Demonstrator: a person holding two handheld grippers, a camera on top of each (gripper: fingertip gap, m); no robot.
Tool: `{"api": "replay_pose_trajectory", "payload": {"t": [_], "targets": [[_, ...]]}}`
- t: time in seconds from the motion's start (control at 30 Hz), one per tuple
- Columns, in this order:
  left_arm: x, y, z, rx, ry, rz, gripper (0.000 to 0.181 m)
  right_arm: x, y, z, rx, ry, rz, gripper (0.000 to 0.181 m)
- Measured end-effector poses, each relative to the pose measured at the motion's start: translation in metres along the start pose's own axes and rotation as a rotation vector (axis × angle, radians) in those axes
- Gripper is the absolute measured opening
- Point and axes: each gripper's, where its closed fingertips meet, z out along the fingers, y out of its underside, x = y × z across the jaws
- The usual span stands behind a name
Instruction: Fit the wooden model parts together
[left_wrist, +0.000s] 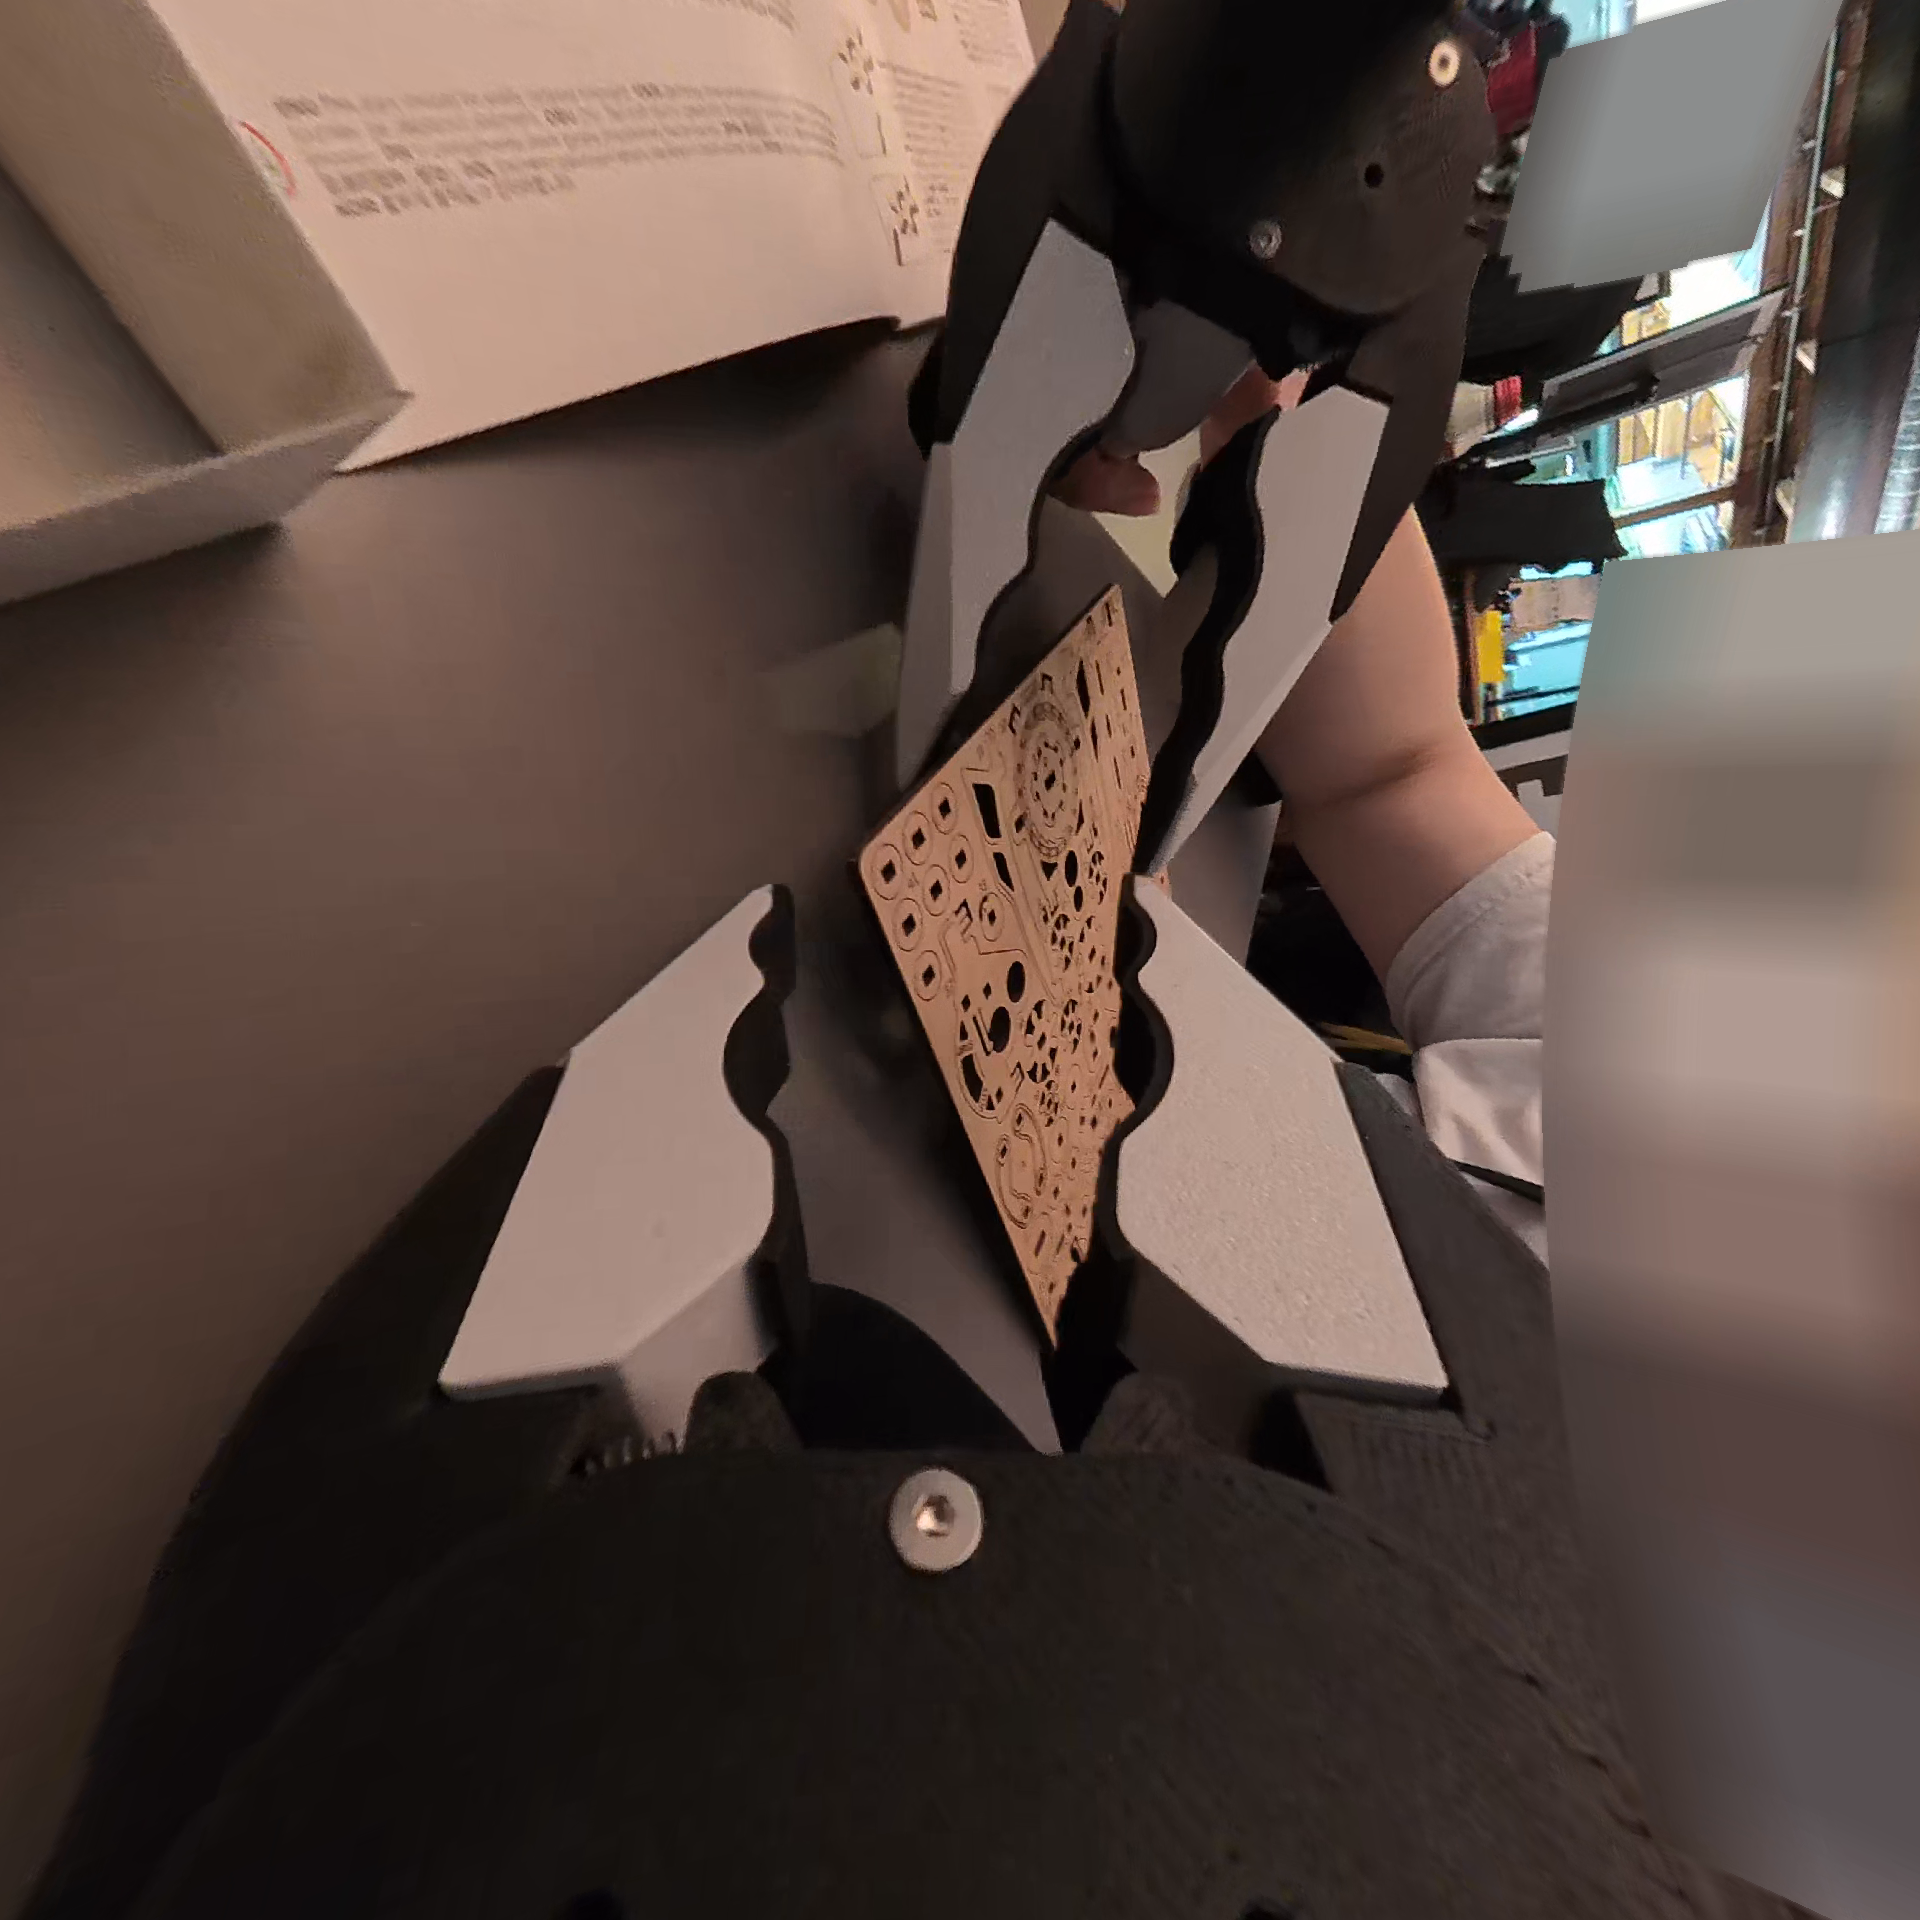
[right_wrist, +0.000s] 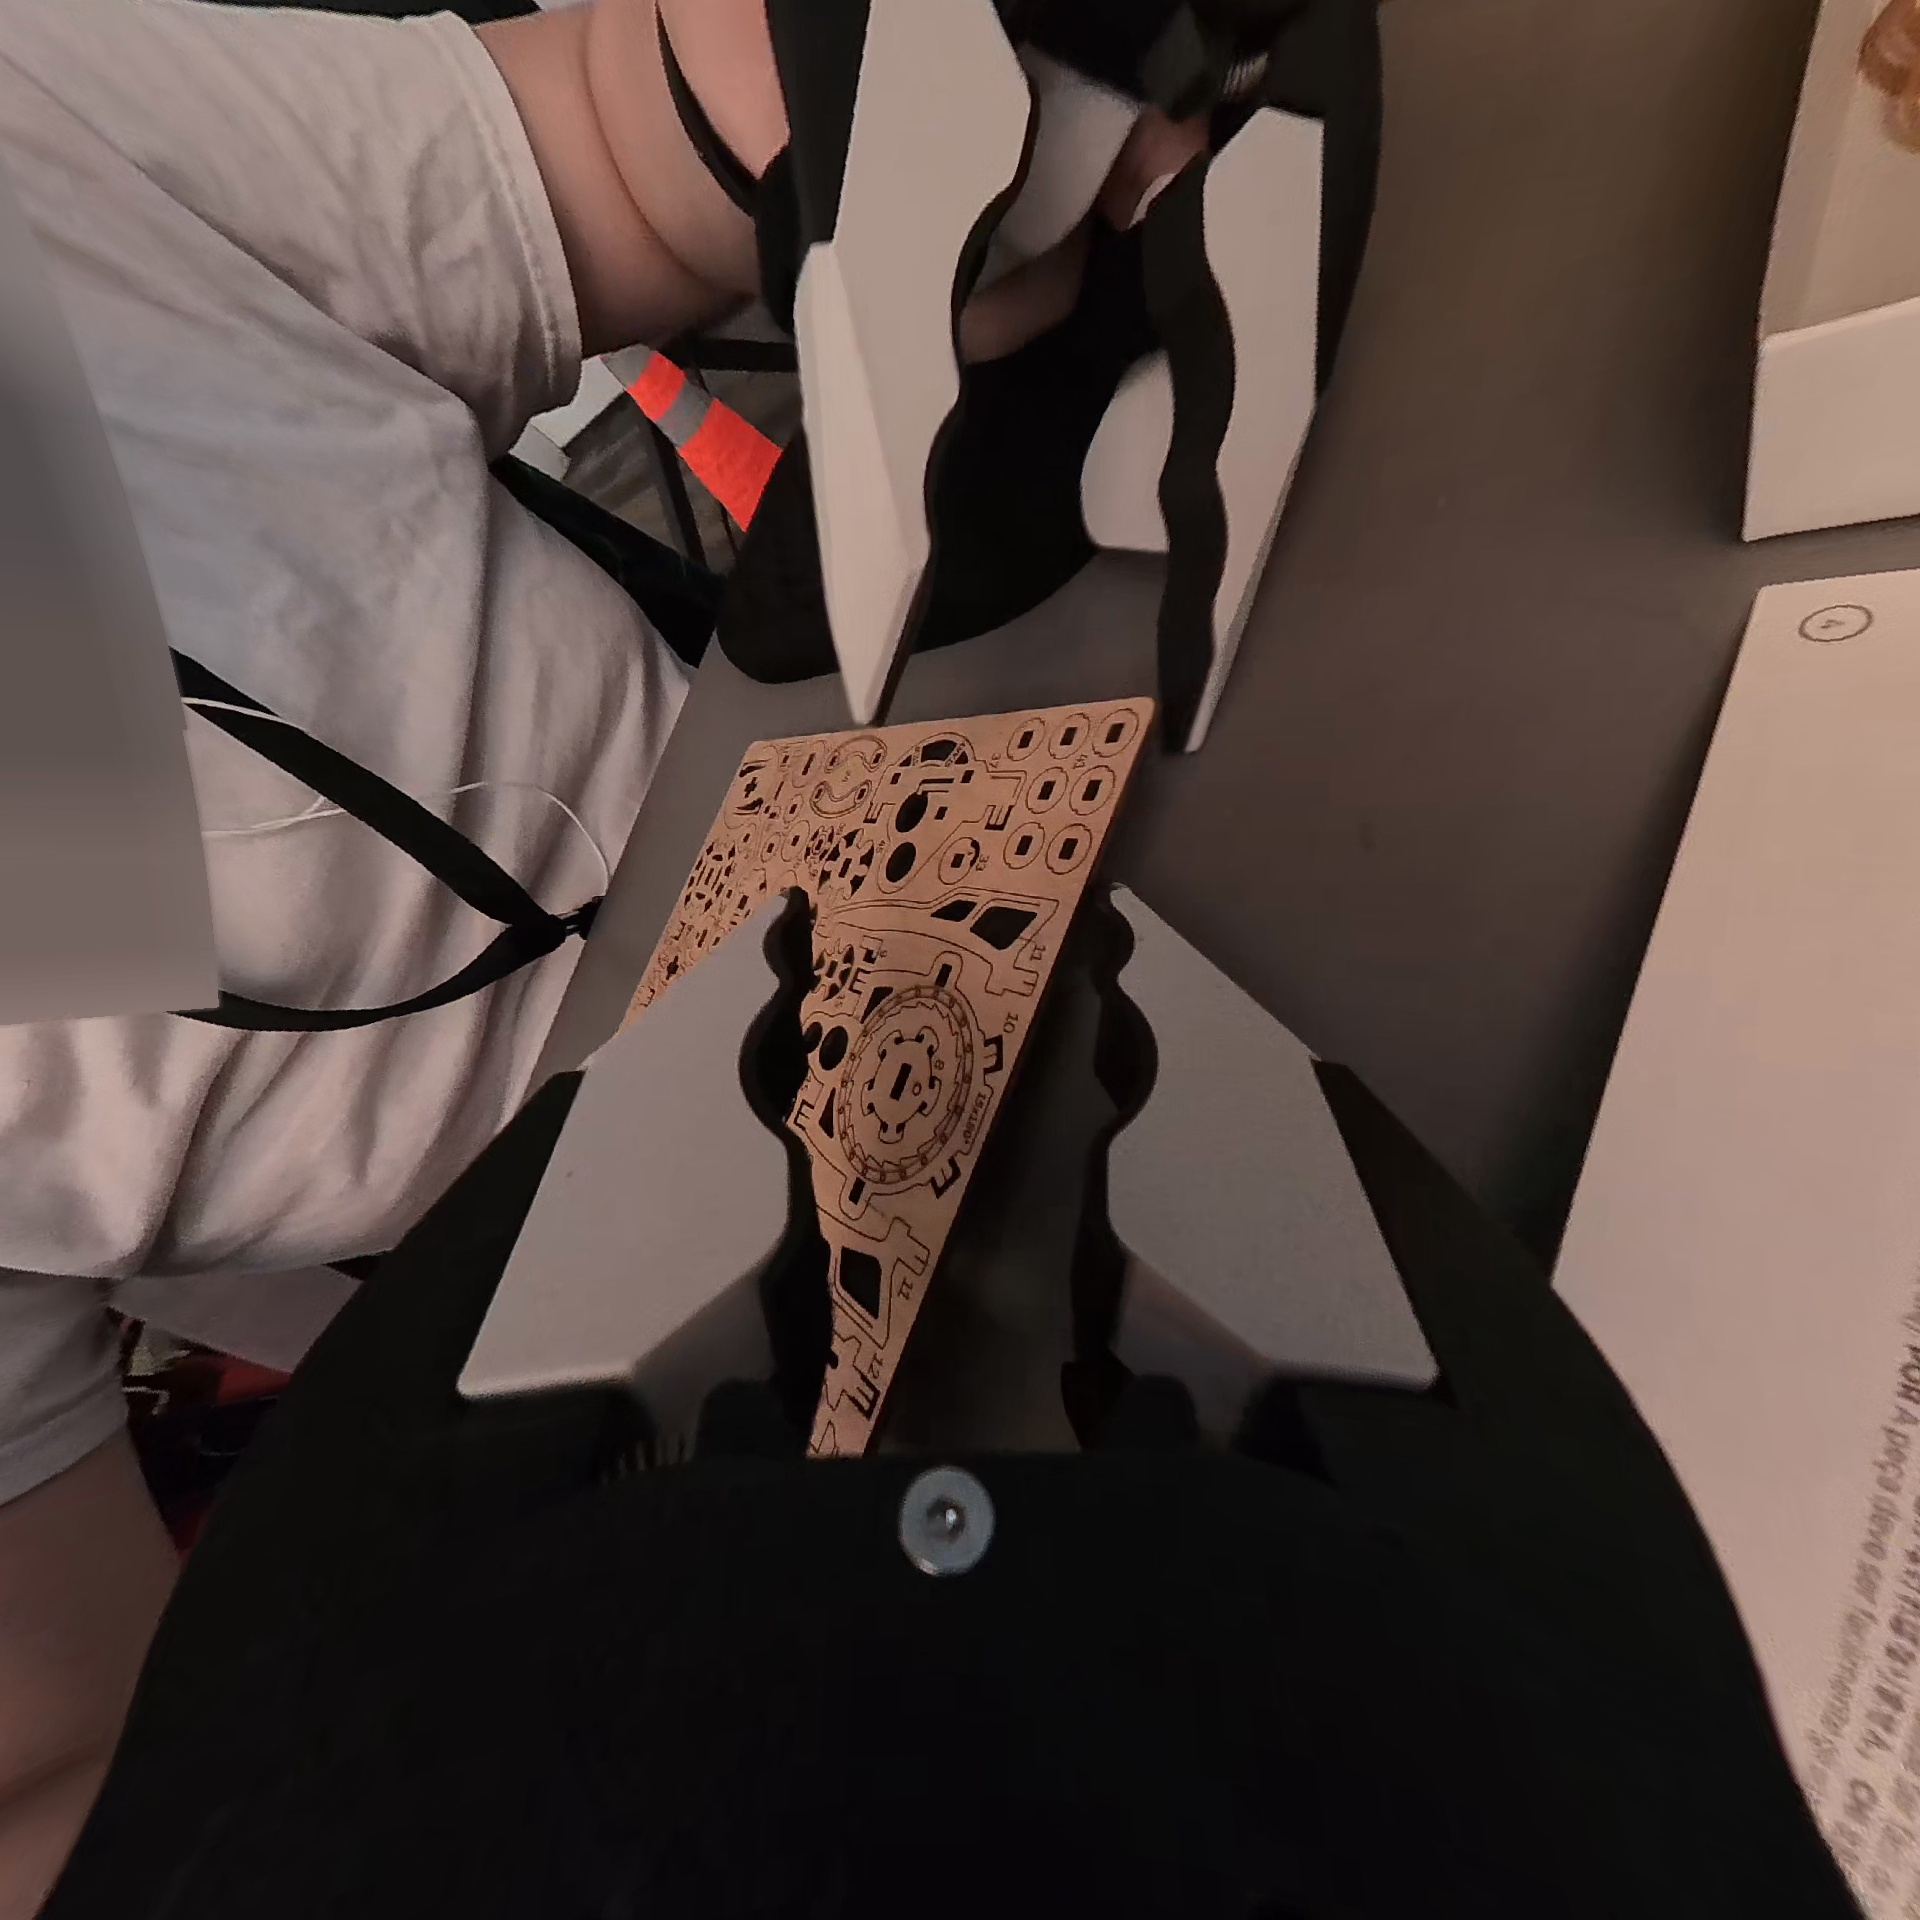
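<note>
**Laser-cut sheet held between 2 grippers**

The wooden parts sheet (left_wrist: 1023, 966) hangs tilted above the dark table (left_wrist: 416, 831), between both tools. The left gripper (left_wrist: 951, 914) has its fingers spread wide, the sheet resting against its right finger only. The right gripper (right_wrist: 951, 914) is likewise spread around the sheet's other end; whether either truly pinches it, I cannot tell. An instruction booklet (left_wrist: 582, 187) lies on the table beyond.
</note>
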Motion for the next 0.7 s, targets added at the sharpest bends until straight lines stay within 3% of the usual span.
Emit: {"api": "replay_pose_trajectory", "payload": {"t": [0.03,0.37,0.7], "targets": [[-0.002,-0.001,-0.003,0.006,-0.013,0.001,0.061,0.0,0.001,0.001,-0.002,-0.003,0.007,0.053],[-0.005,0.006,-0.018,0.018,-0.051,0.019,0.061,0.004,0.002,0.005,-0.035,0.04,-0.021,0.058],[-0.004,0.007,0.0,-0.033,-0.098,0.106,0.055,0.01,0.005,0.002,-0.062,0.123,-0.09,0.059]]}}
